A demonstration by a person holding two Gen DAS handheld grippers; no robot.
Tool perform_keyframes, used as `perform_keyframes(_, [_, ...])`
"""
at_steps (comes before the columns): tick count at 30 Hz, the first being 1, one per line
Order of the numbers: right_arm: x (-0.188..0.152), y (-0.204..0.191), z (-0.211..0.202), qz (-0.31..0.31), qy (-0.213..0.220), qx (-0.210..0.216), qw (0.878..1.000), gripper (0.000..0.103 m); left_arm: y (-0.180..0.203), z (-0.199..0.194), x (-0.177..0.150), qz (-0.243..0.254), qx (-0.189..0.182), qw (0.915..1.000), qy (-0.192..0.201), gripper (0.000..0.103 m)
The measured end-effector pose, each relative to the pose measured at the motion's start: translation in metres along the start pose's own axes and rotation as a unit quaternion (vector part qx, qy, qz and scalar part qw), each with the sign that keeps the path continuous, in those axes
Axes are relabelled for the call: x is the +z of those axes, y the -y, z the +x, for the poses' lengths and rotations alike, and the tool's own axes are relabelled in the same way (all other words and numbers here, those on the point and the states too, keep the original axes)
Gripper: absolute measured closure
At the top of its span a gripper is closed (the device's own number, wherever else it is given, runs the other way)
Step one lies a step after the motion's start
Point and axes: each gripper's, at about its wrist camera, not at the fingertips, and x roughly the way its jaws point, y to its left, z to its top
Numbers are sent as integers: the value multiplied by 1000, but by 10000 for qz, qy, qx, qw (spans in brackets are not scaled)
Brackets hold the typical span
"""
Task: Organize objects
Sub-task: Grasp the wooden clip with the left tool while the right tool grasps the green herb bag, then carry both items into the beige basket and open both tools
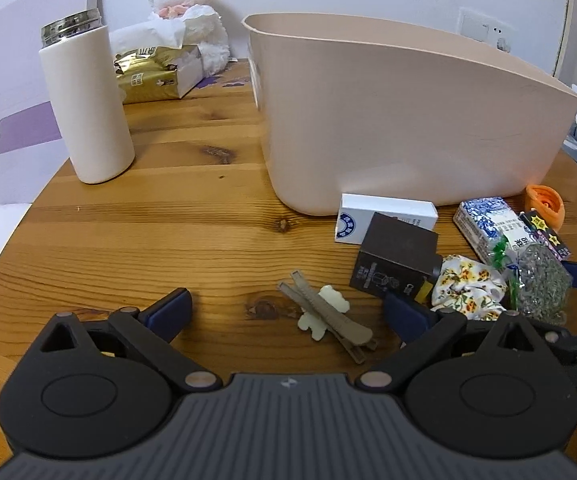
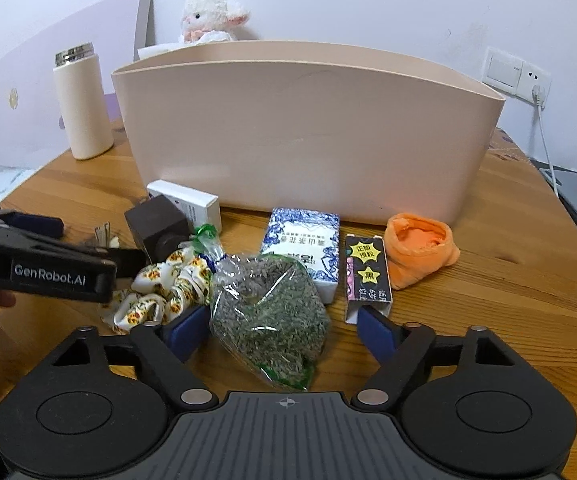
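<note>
With jaws spread wide, the right hand-held gripper straddles the bag of dried herbs on the table. Close on the bag's bulk, not loose film. The left hand-held gripper, also open, frames the hair clip. Lift clear over the beige bin rim behind.

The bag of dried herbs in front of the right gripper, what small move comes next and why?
Probably close the right gripper on the bag of dried herbs: its open fingers already sit either side of the bag, which lies on the table before the beige bin.
</note>
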Motion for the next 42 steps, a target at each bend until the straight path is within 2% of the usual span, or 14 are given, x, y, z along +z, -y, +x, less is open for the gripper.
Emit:
perform_keyframes(1, [0, 0, 0, -15, 27, -7, 10000, 29, 1, -2, 0, 47, -37, 10000, 48, 14])
perform_keyframes(2, [0, -1, -1, -24, 45, 15, 10000, 32, 2, -3, 0, 82, -89, 9999, 78, 18])
perform_keyframes(4, [-1, -2, -3, -32, 64, 53, 10000, 47, 7, -6, 0, 176, -192, 9996, 126, 34])
perform_keyframes(5, [-1, -3, -3, -38, 70, 54, 10000, 50, 9, -7, 0, 208, -241, 9994, 146, 38])
perform_keyframes(8, [-1, -4, -5, -3, 55, 60, 10000, 50, 15, -12, -1, 292, -355, 9988, 156, 60])
perform_keyframes(9, [-2, -3, -6, 16, 46, 61, 10000, 51, 16, -13, -1, 303, -399, 9986, 141, 72])
perform_keyframes(10, [-2, -3, -8, 31, 43, 69, 10000, 52, 17, -14, -1, 298, -432, 9986, 120, 75])
perform_keyframes(17, [0, 3, -31, 167, 230, 43, 9996, 53, 14, -25, -5, 170, -317, 9993, -31, 76])
perform_keyframes(20, [6, 10, -46, 227, 397, 8, 9990, 53, 11, -38, -1, 72, -295, 9995, 35, 77])
perform_keyframes(27, [27, 27, -80, 394, 872, -136, 9953, 53, 3, -87, 30, -75, -229, 9975, 669, 77])
perform_keyframes(33, [53, 44, -98, 607, 1243, -269, 9900, 53, 9, -111, 69, 18, -123, 9934, 1141, 77])
perform_keyframes(38, [82, 53, -99, 665, 1520, -422, 9852, 53, 19, -102, 103, -43, -132, 9892, 1462, 77])
perform_keyframes(42, [101, 55, -89, 540, 1622, -666, 9830, 53, 31, -77, 126, -88, -23, 9882, 1526, 77])
